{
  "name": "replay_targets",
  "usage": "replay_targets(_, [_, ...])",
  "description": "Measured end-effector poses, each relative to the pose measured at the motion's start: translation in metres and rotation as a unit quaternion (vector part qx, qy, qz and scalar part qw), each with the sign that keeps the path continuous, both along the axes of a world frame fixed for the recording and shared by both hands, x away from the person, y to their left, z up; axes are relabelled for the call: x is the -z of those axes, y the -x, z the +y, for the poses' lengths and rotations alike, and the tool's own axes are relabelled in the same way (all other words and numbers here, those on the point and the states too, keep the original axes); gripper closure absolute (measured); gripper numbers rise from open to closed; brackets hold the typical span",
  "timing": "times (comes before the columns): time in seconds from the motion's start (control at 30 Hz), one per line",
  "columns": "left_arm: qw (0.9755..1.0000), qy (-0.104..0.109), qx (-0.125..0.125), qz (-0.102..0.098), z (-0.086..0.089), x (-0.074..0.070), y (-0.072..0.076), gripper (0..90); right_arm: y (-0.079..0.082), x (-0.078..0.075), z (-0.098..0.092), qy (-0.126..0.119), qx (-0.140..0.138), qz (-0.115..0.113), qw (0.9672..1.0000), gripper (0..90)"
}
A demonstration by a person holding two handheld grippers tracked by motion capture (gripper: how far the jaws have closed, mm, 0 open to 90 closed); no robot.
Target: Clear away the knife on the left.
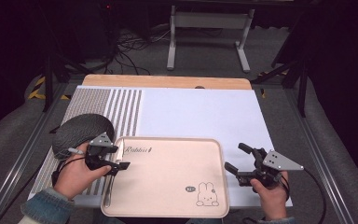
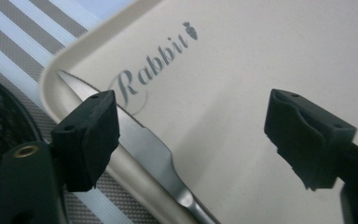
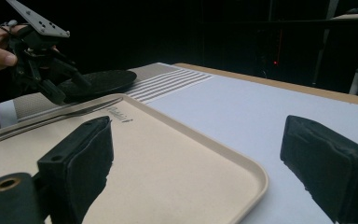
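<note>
A beige tray (image 1: 168,186), its near edge cut off by the frame, is sitting at the desk's (image 1: 200,114) front. A knife (image 2: 144,144) is lying along the tray's left rim, its handle running out of sight. The left tool (image 1: 116,157) is hovering over it, jaws spread wide, gripping nothing. The right tool (image 1: 235,158) is waiting open beside the tray's right edge. Farther left, a dark plate (image 1: 81,133) is resting on striped matting, partly hidden behind the left tool.

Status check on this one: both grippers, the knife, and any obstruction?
Left gripper open above knife. Right gripper open, idle beside tray. Knife lies along tray's left rim. Nothing obstructing.
</note>
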State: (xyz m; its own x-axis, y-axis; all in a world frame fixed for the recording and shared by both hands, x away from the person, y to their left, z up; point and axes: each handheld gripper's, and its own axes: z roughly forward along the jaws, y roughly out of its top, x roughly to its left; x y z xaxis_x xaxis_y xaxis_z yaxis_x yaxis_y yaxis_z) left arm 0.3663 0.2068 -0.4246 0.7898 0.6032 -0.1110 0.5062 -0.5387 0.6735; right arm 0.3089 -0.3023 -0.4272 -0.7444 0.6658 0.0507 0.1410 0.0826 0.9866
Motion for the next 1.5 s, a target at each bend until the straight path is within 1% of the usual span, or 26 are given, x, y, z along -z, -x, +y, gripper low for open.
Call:
replay_targets(0.13, [0.9999,0.007,0.008,-0.008,0.003,-0.004,0.002,17.8,-0.001,0.0,0.001,0.0,-0.001,0.002,1.0,10.1])
replay_targets(0.17, [0.9998,0.01,0.013,-0.014,0.005,-0.005,0.002,17.8,-0.001,0.0,0.001,0.0,-0.001,0.002,1.0,10.1])
replay_targets(0.23, [0.9994,0.021,0.014,-0.025,0.007,-0.008,0.004,18.2,0.0,0.0,0.001,0.0,-0.001,0.002,1.0,10.2])
replay_targets(0.27, [0.9994,0.021,0.014,-0.025,0.007,-0.008,0.004,18.4,0.0,0.0,0.001,0.0,-0.001,0.002,1.0,10.1])
replay_targets(0.37, [0.9982,0.032,0.021,-0.046,0.012,-0.015,0.007,18.3,0.0,0.0,0.001,-0.001,-0.001,0.002,1.0,10.1])
replay_targets(0.43, [0.9977,0.038,0.027,-0.049,0.014,-0.017,0.009,17.7,-0.001,0.0,0.001,0.0,-0.001,0.002,1.0,10.0])
replay_targets(0.47, [0.997,0.042,0.03,-0.059,0.016,-0.019,0.01,17.8,-0.001,0.0,0.001,0.001,-0.001,0.003,1.0,9.9])
replay_targets(0.53, [0.9943,0.056,0.038,-0.082,0.019,-0.021,0.012,17.9,-0.001,0.001,0.002,0.001,-0.001,0.003,1.0,9.9])
replay_targets(0.6, [0.9917,0.068,0.052,-0.095,0.021,-0.022,0.014,18.0,-0.001,0.001,0.002,0.002,-0.001,0.003,1.0,9.8])
replay_targets(0.7, [0.9913,0.074,0.058,-0.092,0.022,-0.022,0.016,17.7,-0.001,0.001,0.002,0.001,-0.001,0.003,1.0,9.8])
replay_targets(0.77, [0.9913,0.066,0.062,-0.096,0.023,-0.022,0.017,16.8,-0.002,0.001,0.002,0.0,-0.001,0.003,1.0,9.8])
replay_targets(0.8, [0.9907,0.064,0.066,-0.101,0.025,-0.021,0.018,16.0,-0.002,0.001,0.003,0.001,-0.002,0.003,1.0,9.8])
replay_targets(0.9, [0.9889,0.074,0.07,-0.108,0.028,-0.021,0.02,13.7,-0.002,0.001,0.003,0.001,-0.003,0.004,1.0,9.7])
replay_targets(0.93, [0.988,0.081,0.071,-0.112,0.03,-0.02,0.021,13.2,-0.002,0.001,0.003,0.0,-0.003,0.005,1.0,9.7])
replay_targets(1.0, [0.9852,0.096,0.075,-0.121,0.034,-0.019,0.023,12.7,-0.002,0.002,0.003,0.001,-0.003,0.004,1.0,9.7])
replay_targets(1.03, [0.9836,0.111,0.073,-0.122,0.036,-0.018,0.024,12.6,-0.002,0.002,0.003,0.001,-0.003,0.004,1.0,9.7])
replay_targets(1.07, [0.9836,0.111,0.073,-0.122,0.036,-0.018,0.024,12.3,-0.002,0.002,0.003,0.001,-0.003,0.004,1.0,9.7])
replay_targets(1.1, [0.9814,0.124,0.074,-0.127,0.039,-0.017,0.026,12.3,-0.002,0.002,0.004,0.001,-0.003,0.004,1.0,9.6])
replay_targets(1.13, [0.9783,0.14,0.074,-0.133,0.042,-0.015,0.027,12.2,-0.002,0.002,0.004,0.002,-0.003,0.004,1.0,9.6])
replay_targets(1.23, [0.9726,0.168,0.076,-0.141,0.049,-0.012,0.031,11.9,-0.002,0.002,0.004,0.003,-0.003,0.004,1.0,9.2])
replay_targets(1.27, [0.9726,0.168,0.076,-0.141,0.049,-0.012,0.031,11.9,-0.002,0.002,0.004,0.003,-0.003,0.004,1.0,9.2])
replay_targets(1.3, [0.971,0.174,0.078,-0.144,0.05,-0.011,0.032,11.5,-0.002,0.002,0.003,0.004,-0.001,0.003,1.0,9.0])
replay_targets(1.33, [0.9688,0.183,0.078,-0.148,0.054,-0.007,0.034,11.2,-0.002,0.002,0.003,0.004,-0.001,0.004,1.0,8.8])
replay_targets(1.37, [0.9688,0.183,0.078,-0.148,0.054,-0.007,0.034,11.3,-0.002,0.002,0.003,0.004,-0.002,0.004,1.0,8.7])
replay_targets(1.47, [0.9656,0.192,0.078,-0.158,0.06,-0.001,0.039,11.2,-0.002,0.003,0.004,0.005,-0.002,0.005,1.0,8.6])
replay_targets(1.5, [0.9641,0.199,0.075,-0.159,0.062,0.001,0.04,11.1,-0.002,0.003,0.004,0.006,-0.002,0.006,1.0,8.6])
